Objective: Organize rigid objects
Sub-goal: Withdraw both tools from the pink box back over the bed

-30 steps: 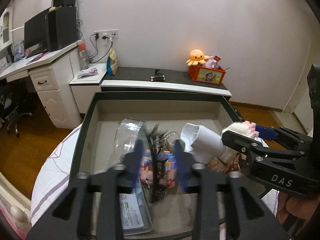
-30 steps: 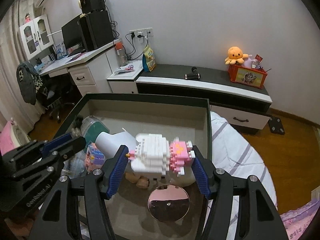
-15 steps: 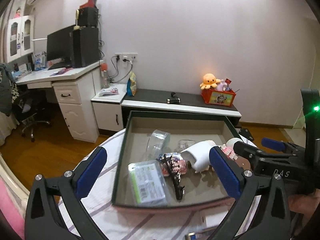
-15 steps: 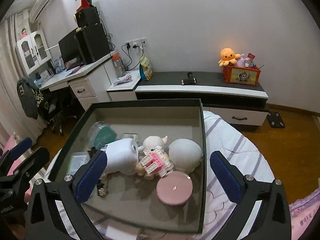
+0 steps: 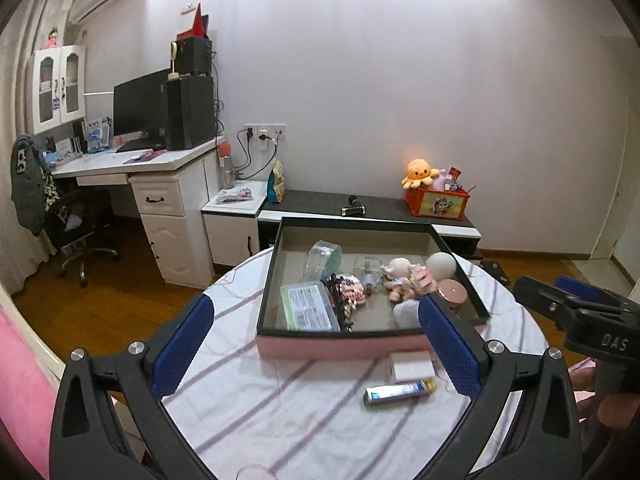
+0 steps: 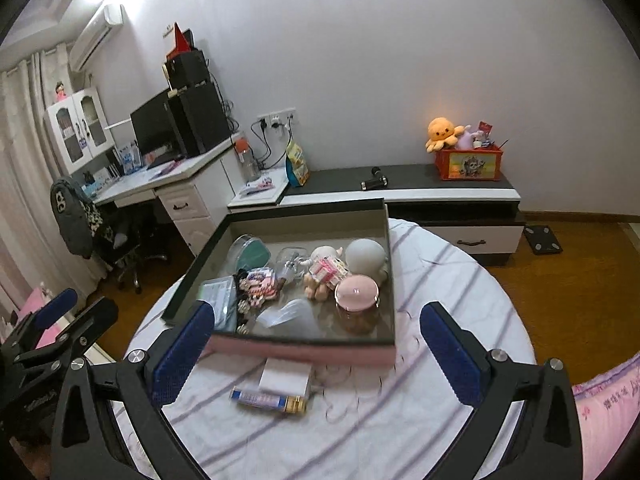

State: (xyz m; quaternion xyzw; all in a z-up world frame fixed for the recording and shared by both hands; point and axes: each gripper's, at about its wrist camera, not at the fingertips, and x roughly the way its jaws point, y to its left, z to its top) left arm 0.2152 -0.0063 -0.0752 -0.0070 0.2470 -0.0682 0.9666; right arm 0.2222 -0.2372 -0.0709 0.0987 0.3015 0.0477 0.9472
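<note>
With both the left gripper (image 5: 312, 344) and right gripper (image 6: 316, 350) gaping empty, the small tube (image 6: 269, 399) lies crosswise low-centre, nearer the right one's left finger.

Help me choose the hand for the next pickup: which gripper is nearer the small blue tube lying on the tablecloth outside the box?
Right, by a small margin. The blue tube lies nearer the right gripper, towards its left finger. For the left gripper it lies off towards the right finger. Both stand open and empty.

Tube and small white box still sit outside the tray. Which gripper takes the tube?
Left, probably: the tube lies between the open left gripper pads; in the right wrist view it sits left of the open right gripper.
</note>
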